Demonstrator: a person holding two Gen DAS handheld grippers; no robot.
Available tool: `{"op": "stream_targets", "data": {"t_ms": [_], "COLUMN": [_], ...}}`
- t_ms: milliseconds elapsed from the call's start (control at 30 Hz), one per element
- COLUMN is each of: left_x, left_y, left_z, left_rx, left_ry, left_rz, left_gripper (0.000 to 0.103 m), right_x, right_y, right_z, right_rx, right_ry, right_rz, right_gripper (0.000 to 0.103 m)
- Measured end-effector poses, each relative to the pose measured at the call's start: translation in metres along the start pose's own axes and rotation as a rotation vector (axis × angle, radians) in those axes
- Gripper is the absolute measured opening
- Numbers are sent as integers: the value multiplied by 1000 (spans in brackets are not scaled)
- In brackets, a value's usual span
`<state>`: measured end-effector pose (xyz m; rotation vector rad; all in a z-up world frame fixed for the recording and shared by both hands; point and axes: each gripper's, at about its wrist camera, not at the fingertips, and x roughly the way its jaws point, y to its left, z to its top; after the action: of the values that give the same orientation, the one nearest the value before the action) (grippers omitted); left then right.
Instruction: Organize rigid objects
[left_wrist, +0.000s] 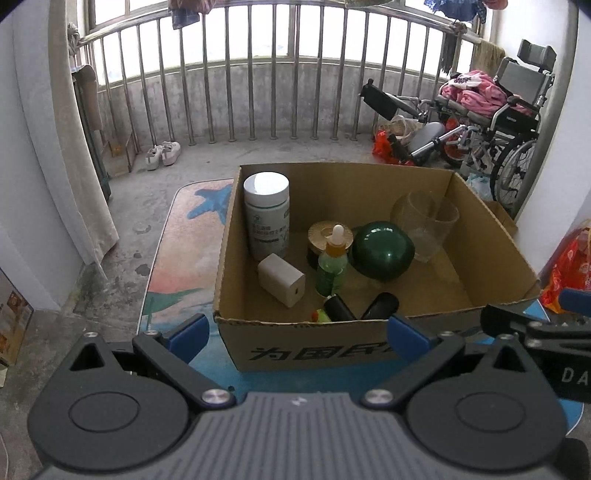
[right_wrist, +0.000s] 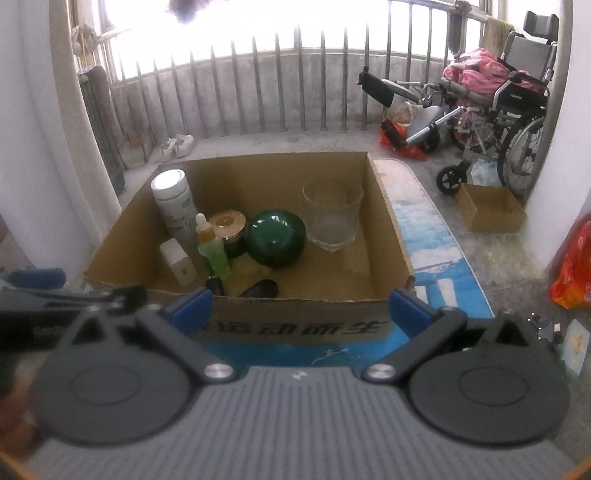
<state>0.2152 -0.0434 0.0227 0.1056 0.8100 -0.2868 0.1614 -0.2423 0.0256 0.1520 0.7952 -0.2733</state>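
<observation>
An open cardboard box (left_wrist: 491, 236) (right_wrist: 388, 221) stands on a colourful mat. Inside it are a white bottle (left_wrist: 266, 214) (right_wrist: 176, 206), a white block (left_wrist: 281, 279) (right_wrist: 178, 261), a green dropper bottle (left_wrist: 331, 264) (right_wrist: 213, 247), a gold-lidded jar (left_wrist: 325, 236) (right_wrist: 228, 226), a dark green round container (left_wrist: 382, 251) (right_wrist: 275, 237), a clear glass (left_wrist: 424, 225) (right_wrist: 332, 216) and two black cylinders (left_wrist: 360, 308) (right_wrist: 258, 288). My left gripper (left_wrist: 297, 334) is open and empty before the box's near wall. My right gripper (right_wrist: 301, 308) is open and empty there too.
The mat (left_wrist: 184, 251) (right_wrist: 432, 251) lies on a concrete balcony floor. A wheelchair (left_wrist: 491, 122) (right_wrist: 491, 107) with pink cloth stands at the right. A small cardboard box (right_wrist: 489, 212), red bags (right_wrist: 572, 266), white shoes (left_wrist: 162, 153) and a metal railing (left_wrist: 258, 92) surround the area.
</observation>
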Motion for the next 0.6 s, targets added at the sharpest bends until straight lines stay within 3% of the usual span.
{"op": "stream_targets", "data": {"t_ms": [600], "left_x": [3], "left_y": [-1], "left_z": [1], "left_rx": [11], "left_ry": [15], "left_rz": [4], "left_gripper": [102], "right_x": [3], "right_y": [-5], "right_z": [-2], "right_rx": [0], "right_ry": [9], "right_rz": [-11], "right_gripper": [102]}}
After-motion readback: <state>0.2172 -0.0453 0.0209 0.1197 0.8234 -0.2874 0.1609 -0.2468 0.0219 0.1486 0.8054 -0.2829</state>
